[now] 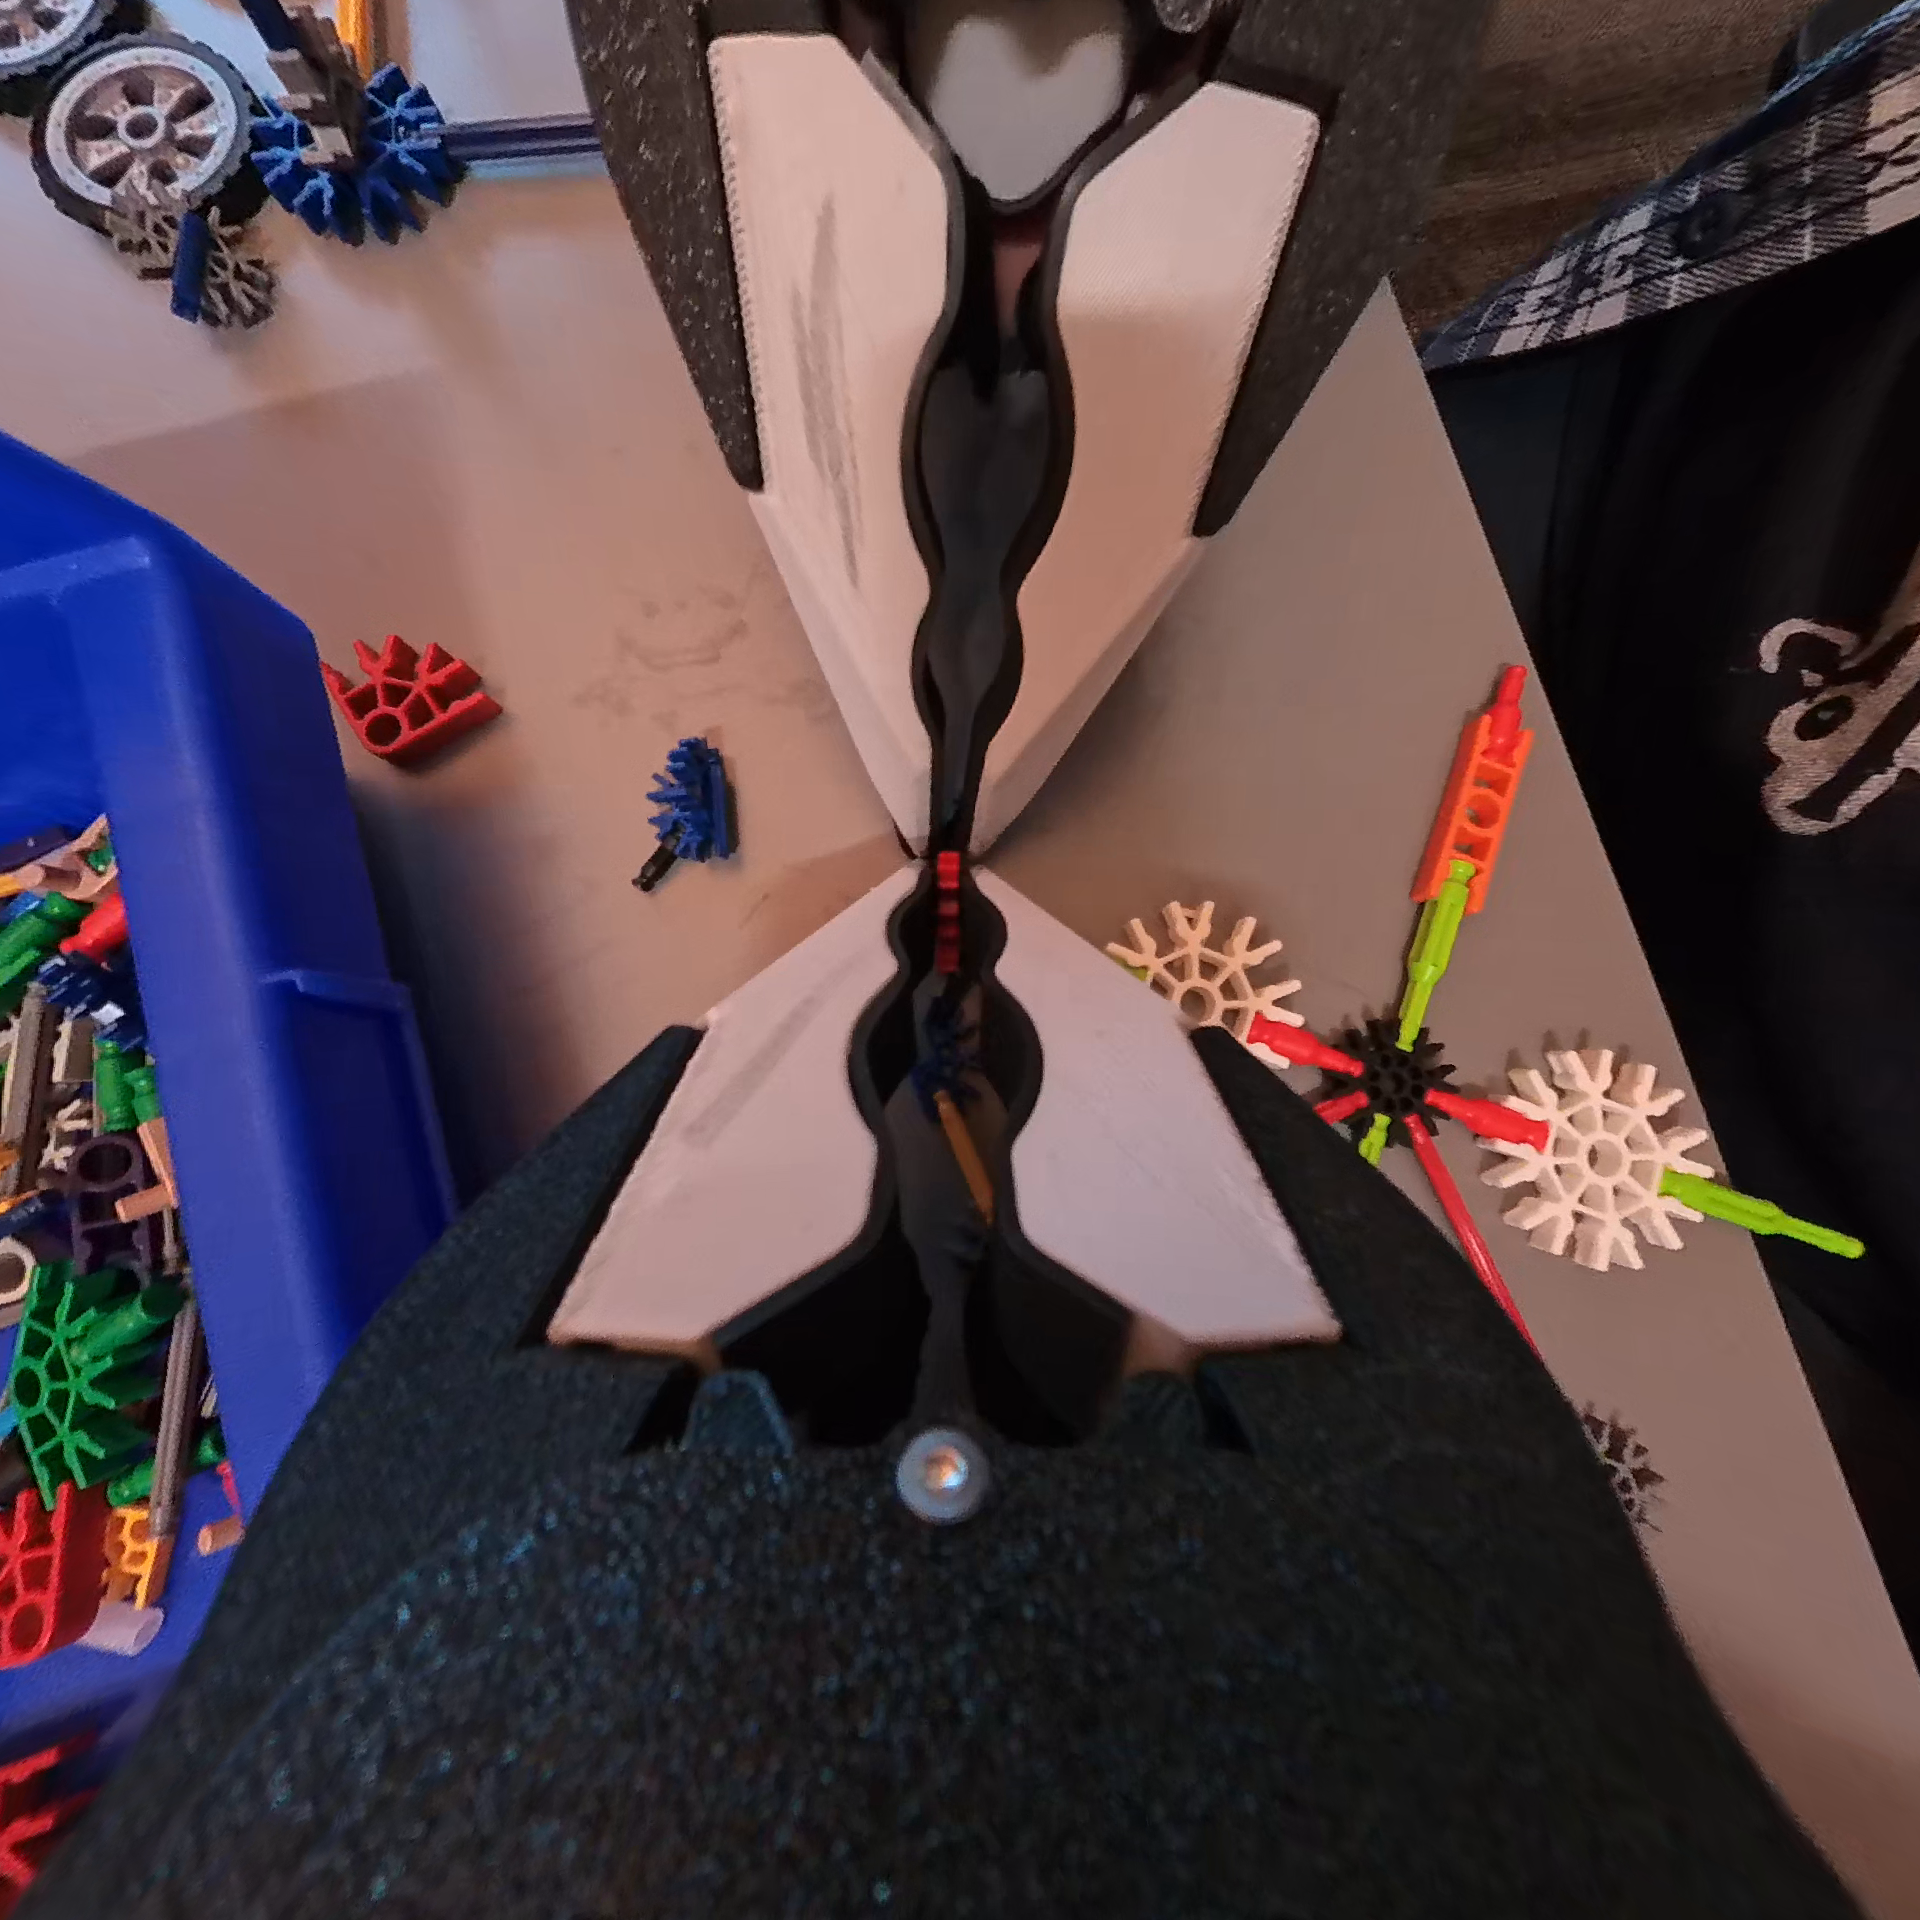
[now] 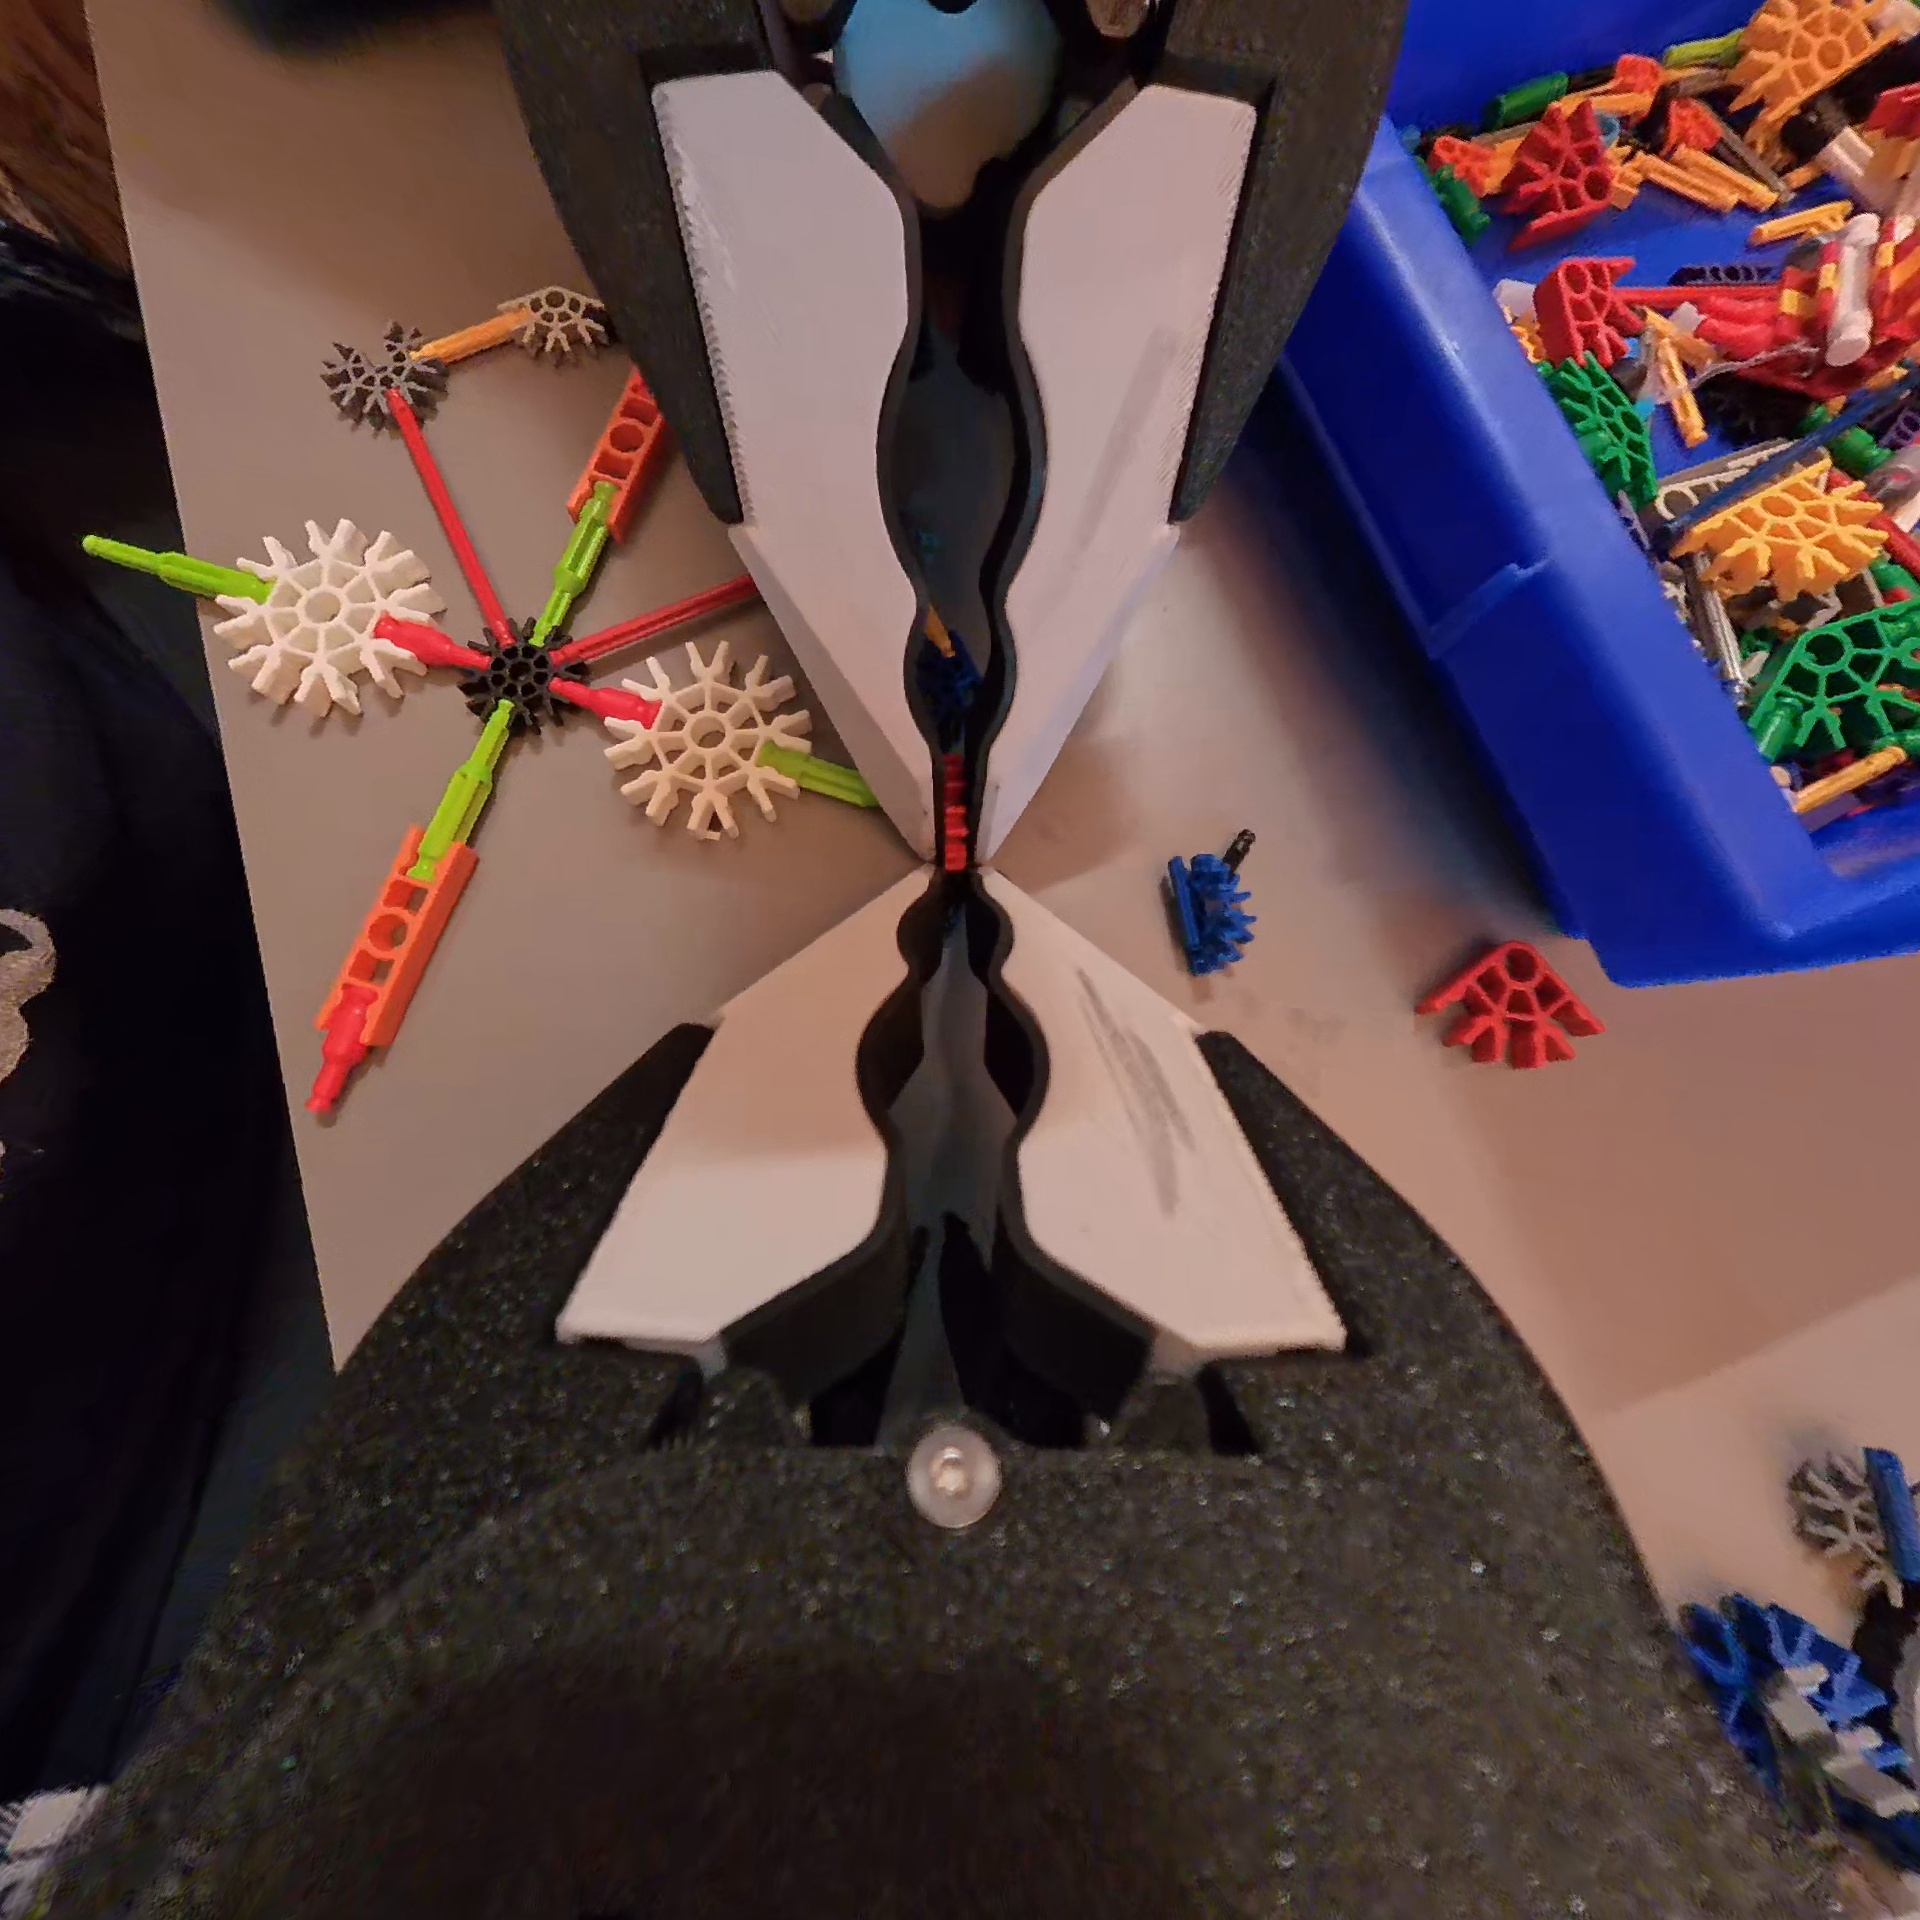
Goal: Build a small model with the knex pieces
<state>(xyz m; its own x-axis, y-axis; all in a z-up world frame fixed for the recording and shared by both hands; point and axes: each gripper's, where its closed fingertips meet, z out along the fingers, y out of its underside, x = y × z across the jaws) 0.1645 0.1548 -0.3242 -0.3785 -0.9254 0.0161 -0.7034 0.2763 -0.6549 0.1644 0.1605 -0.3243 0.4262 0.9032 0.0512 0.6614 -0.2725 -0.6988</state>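
Observation:
My left gripper is shut on a red connector seen edge-on between its pads. A blue connector and a tan rod sit deeper in its jaws. My right gripper comes from the far side, tip to tip with the left. In the right wrist view, my right gripper is shut and its tips meet the end of the red connector, which the left gripper holds. Whether the right gripper pinches the connector is hidden.
A flat build with a black hub, white snowflake connectors, red and green rods and orange connectors lies on a grey board. A blue bin holds many pieces. A loose red connector, a blue connector and a wheel lie about. A person's dark shirt borders the board. Both grippers' tips are close together, under 4 cm apart. The wheel sits 20 cm or so from the ends of my right fingers.

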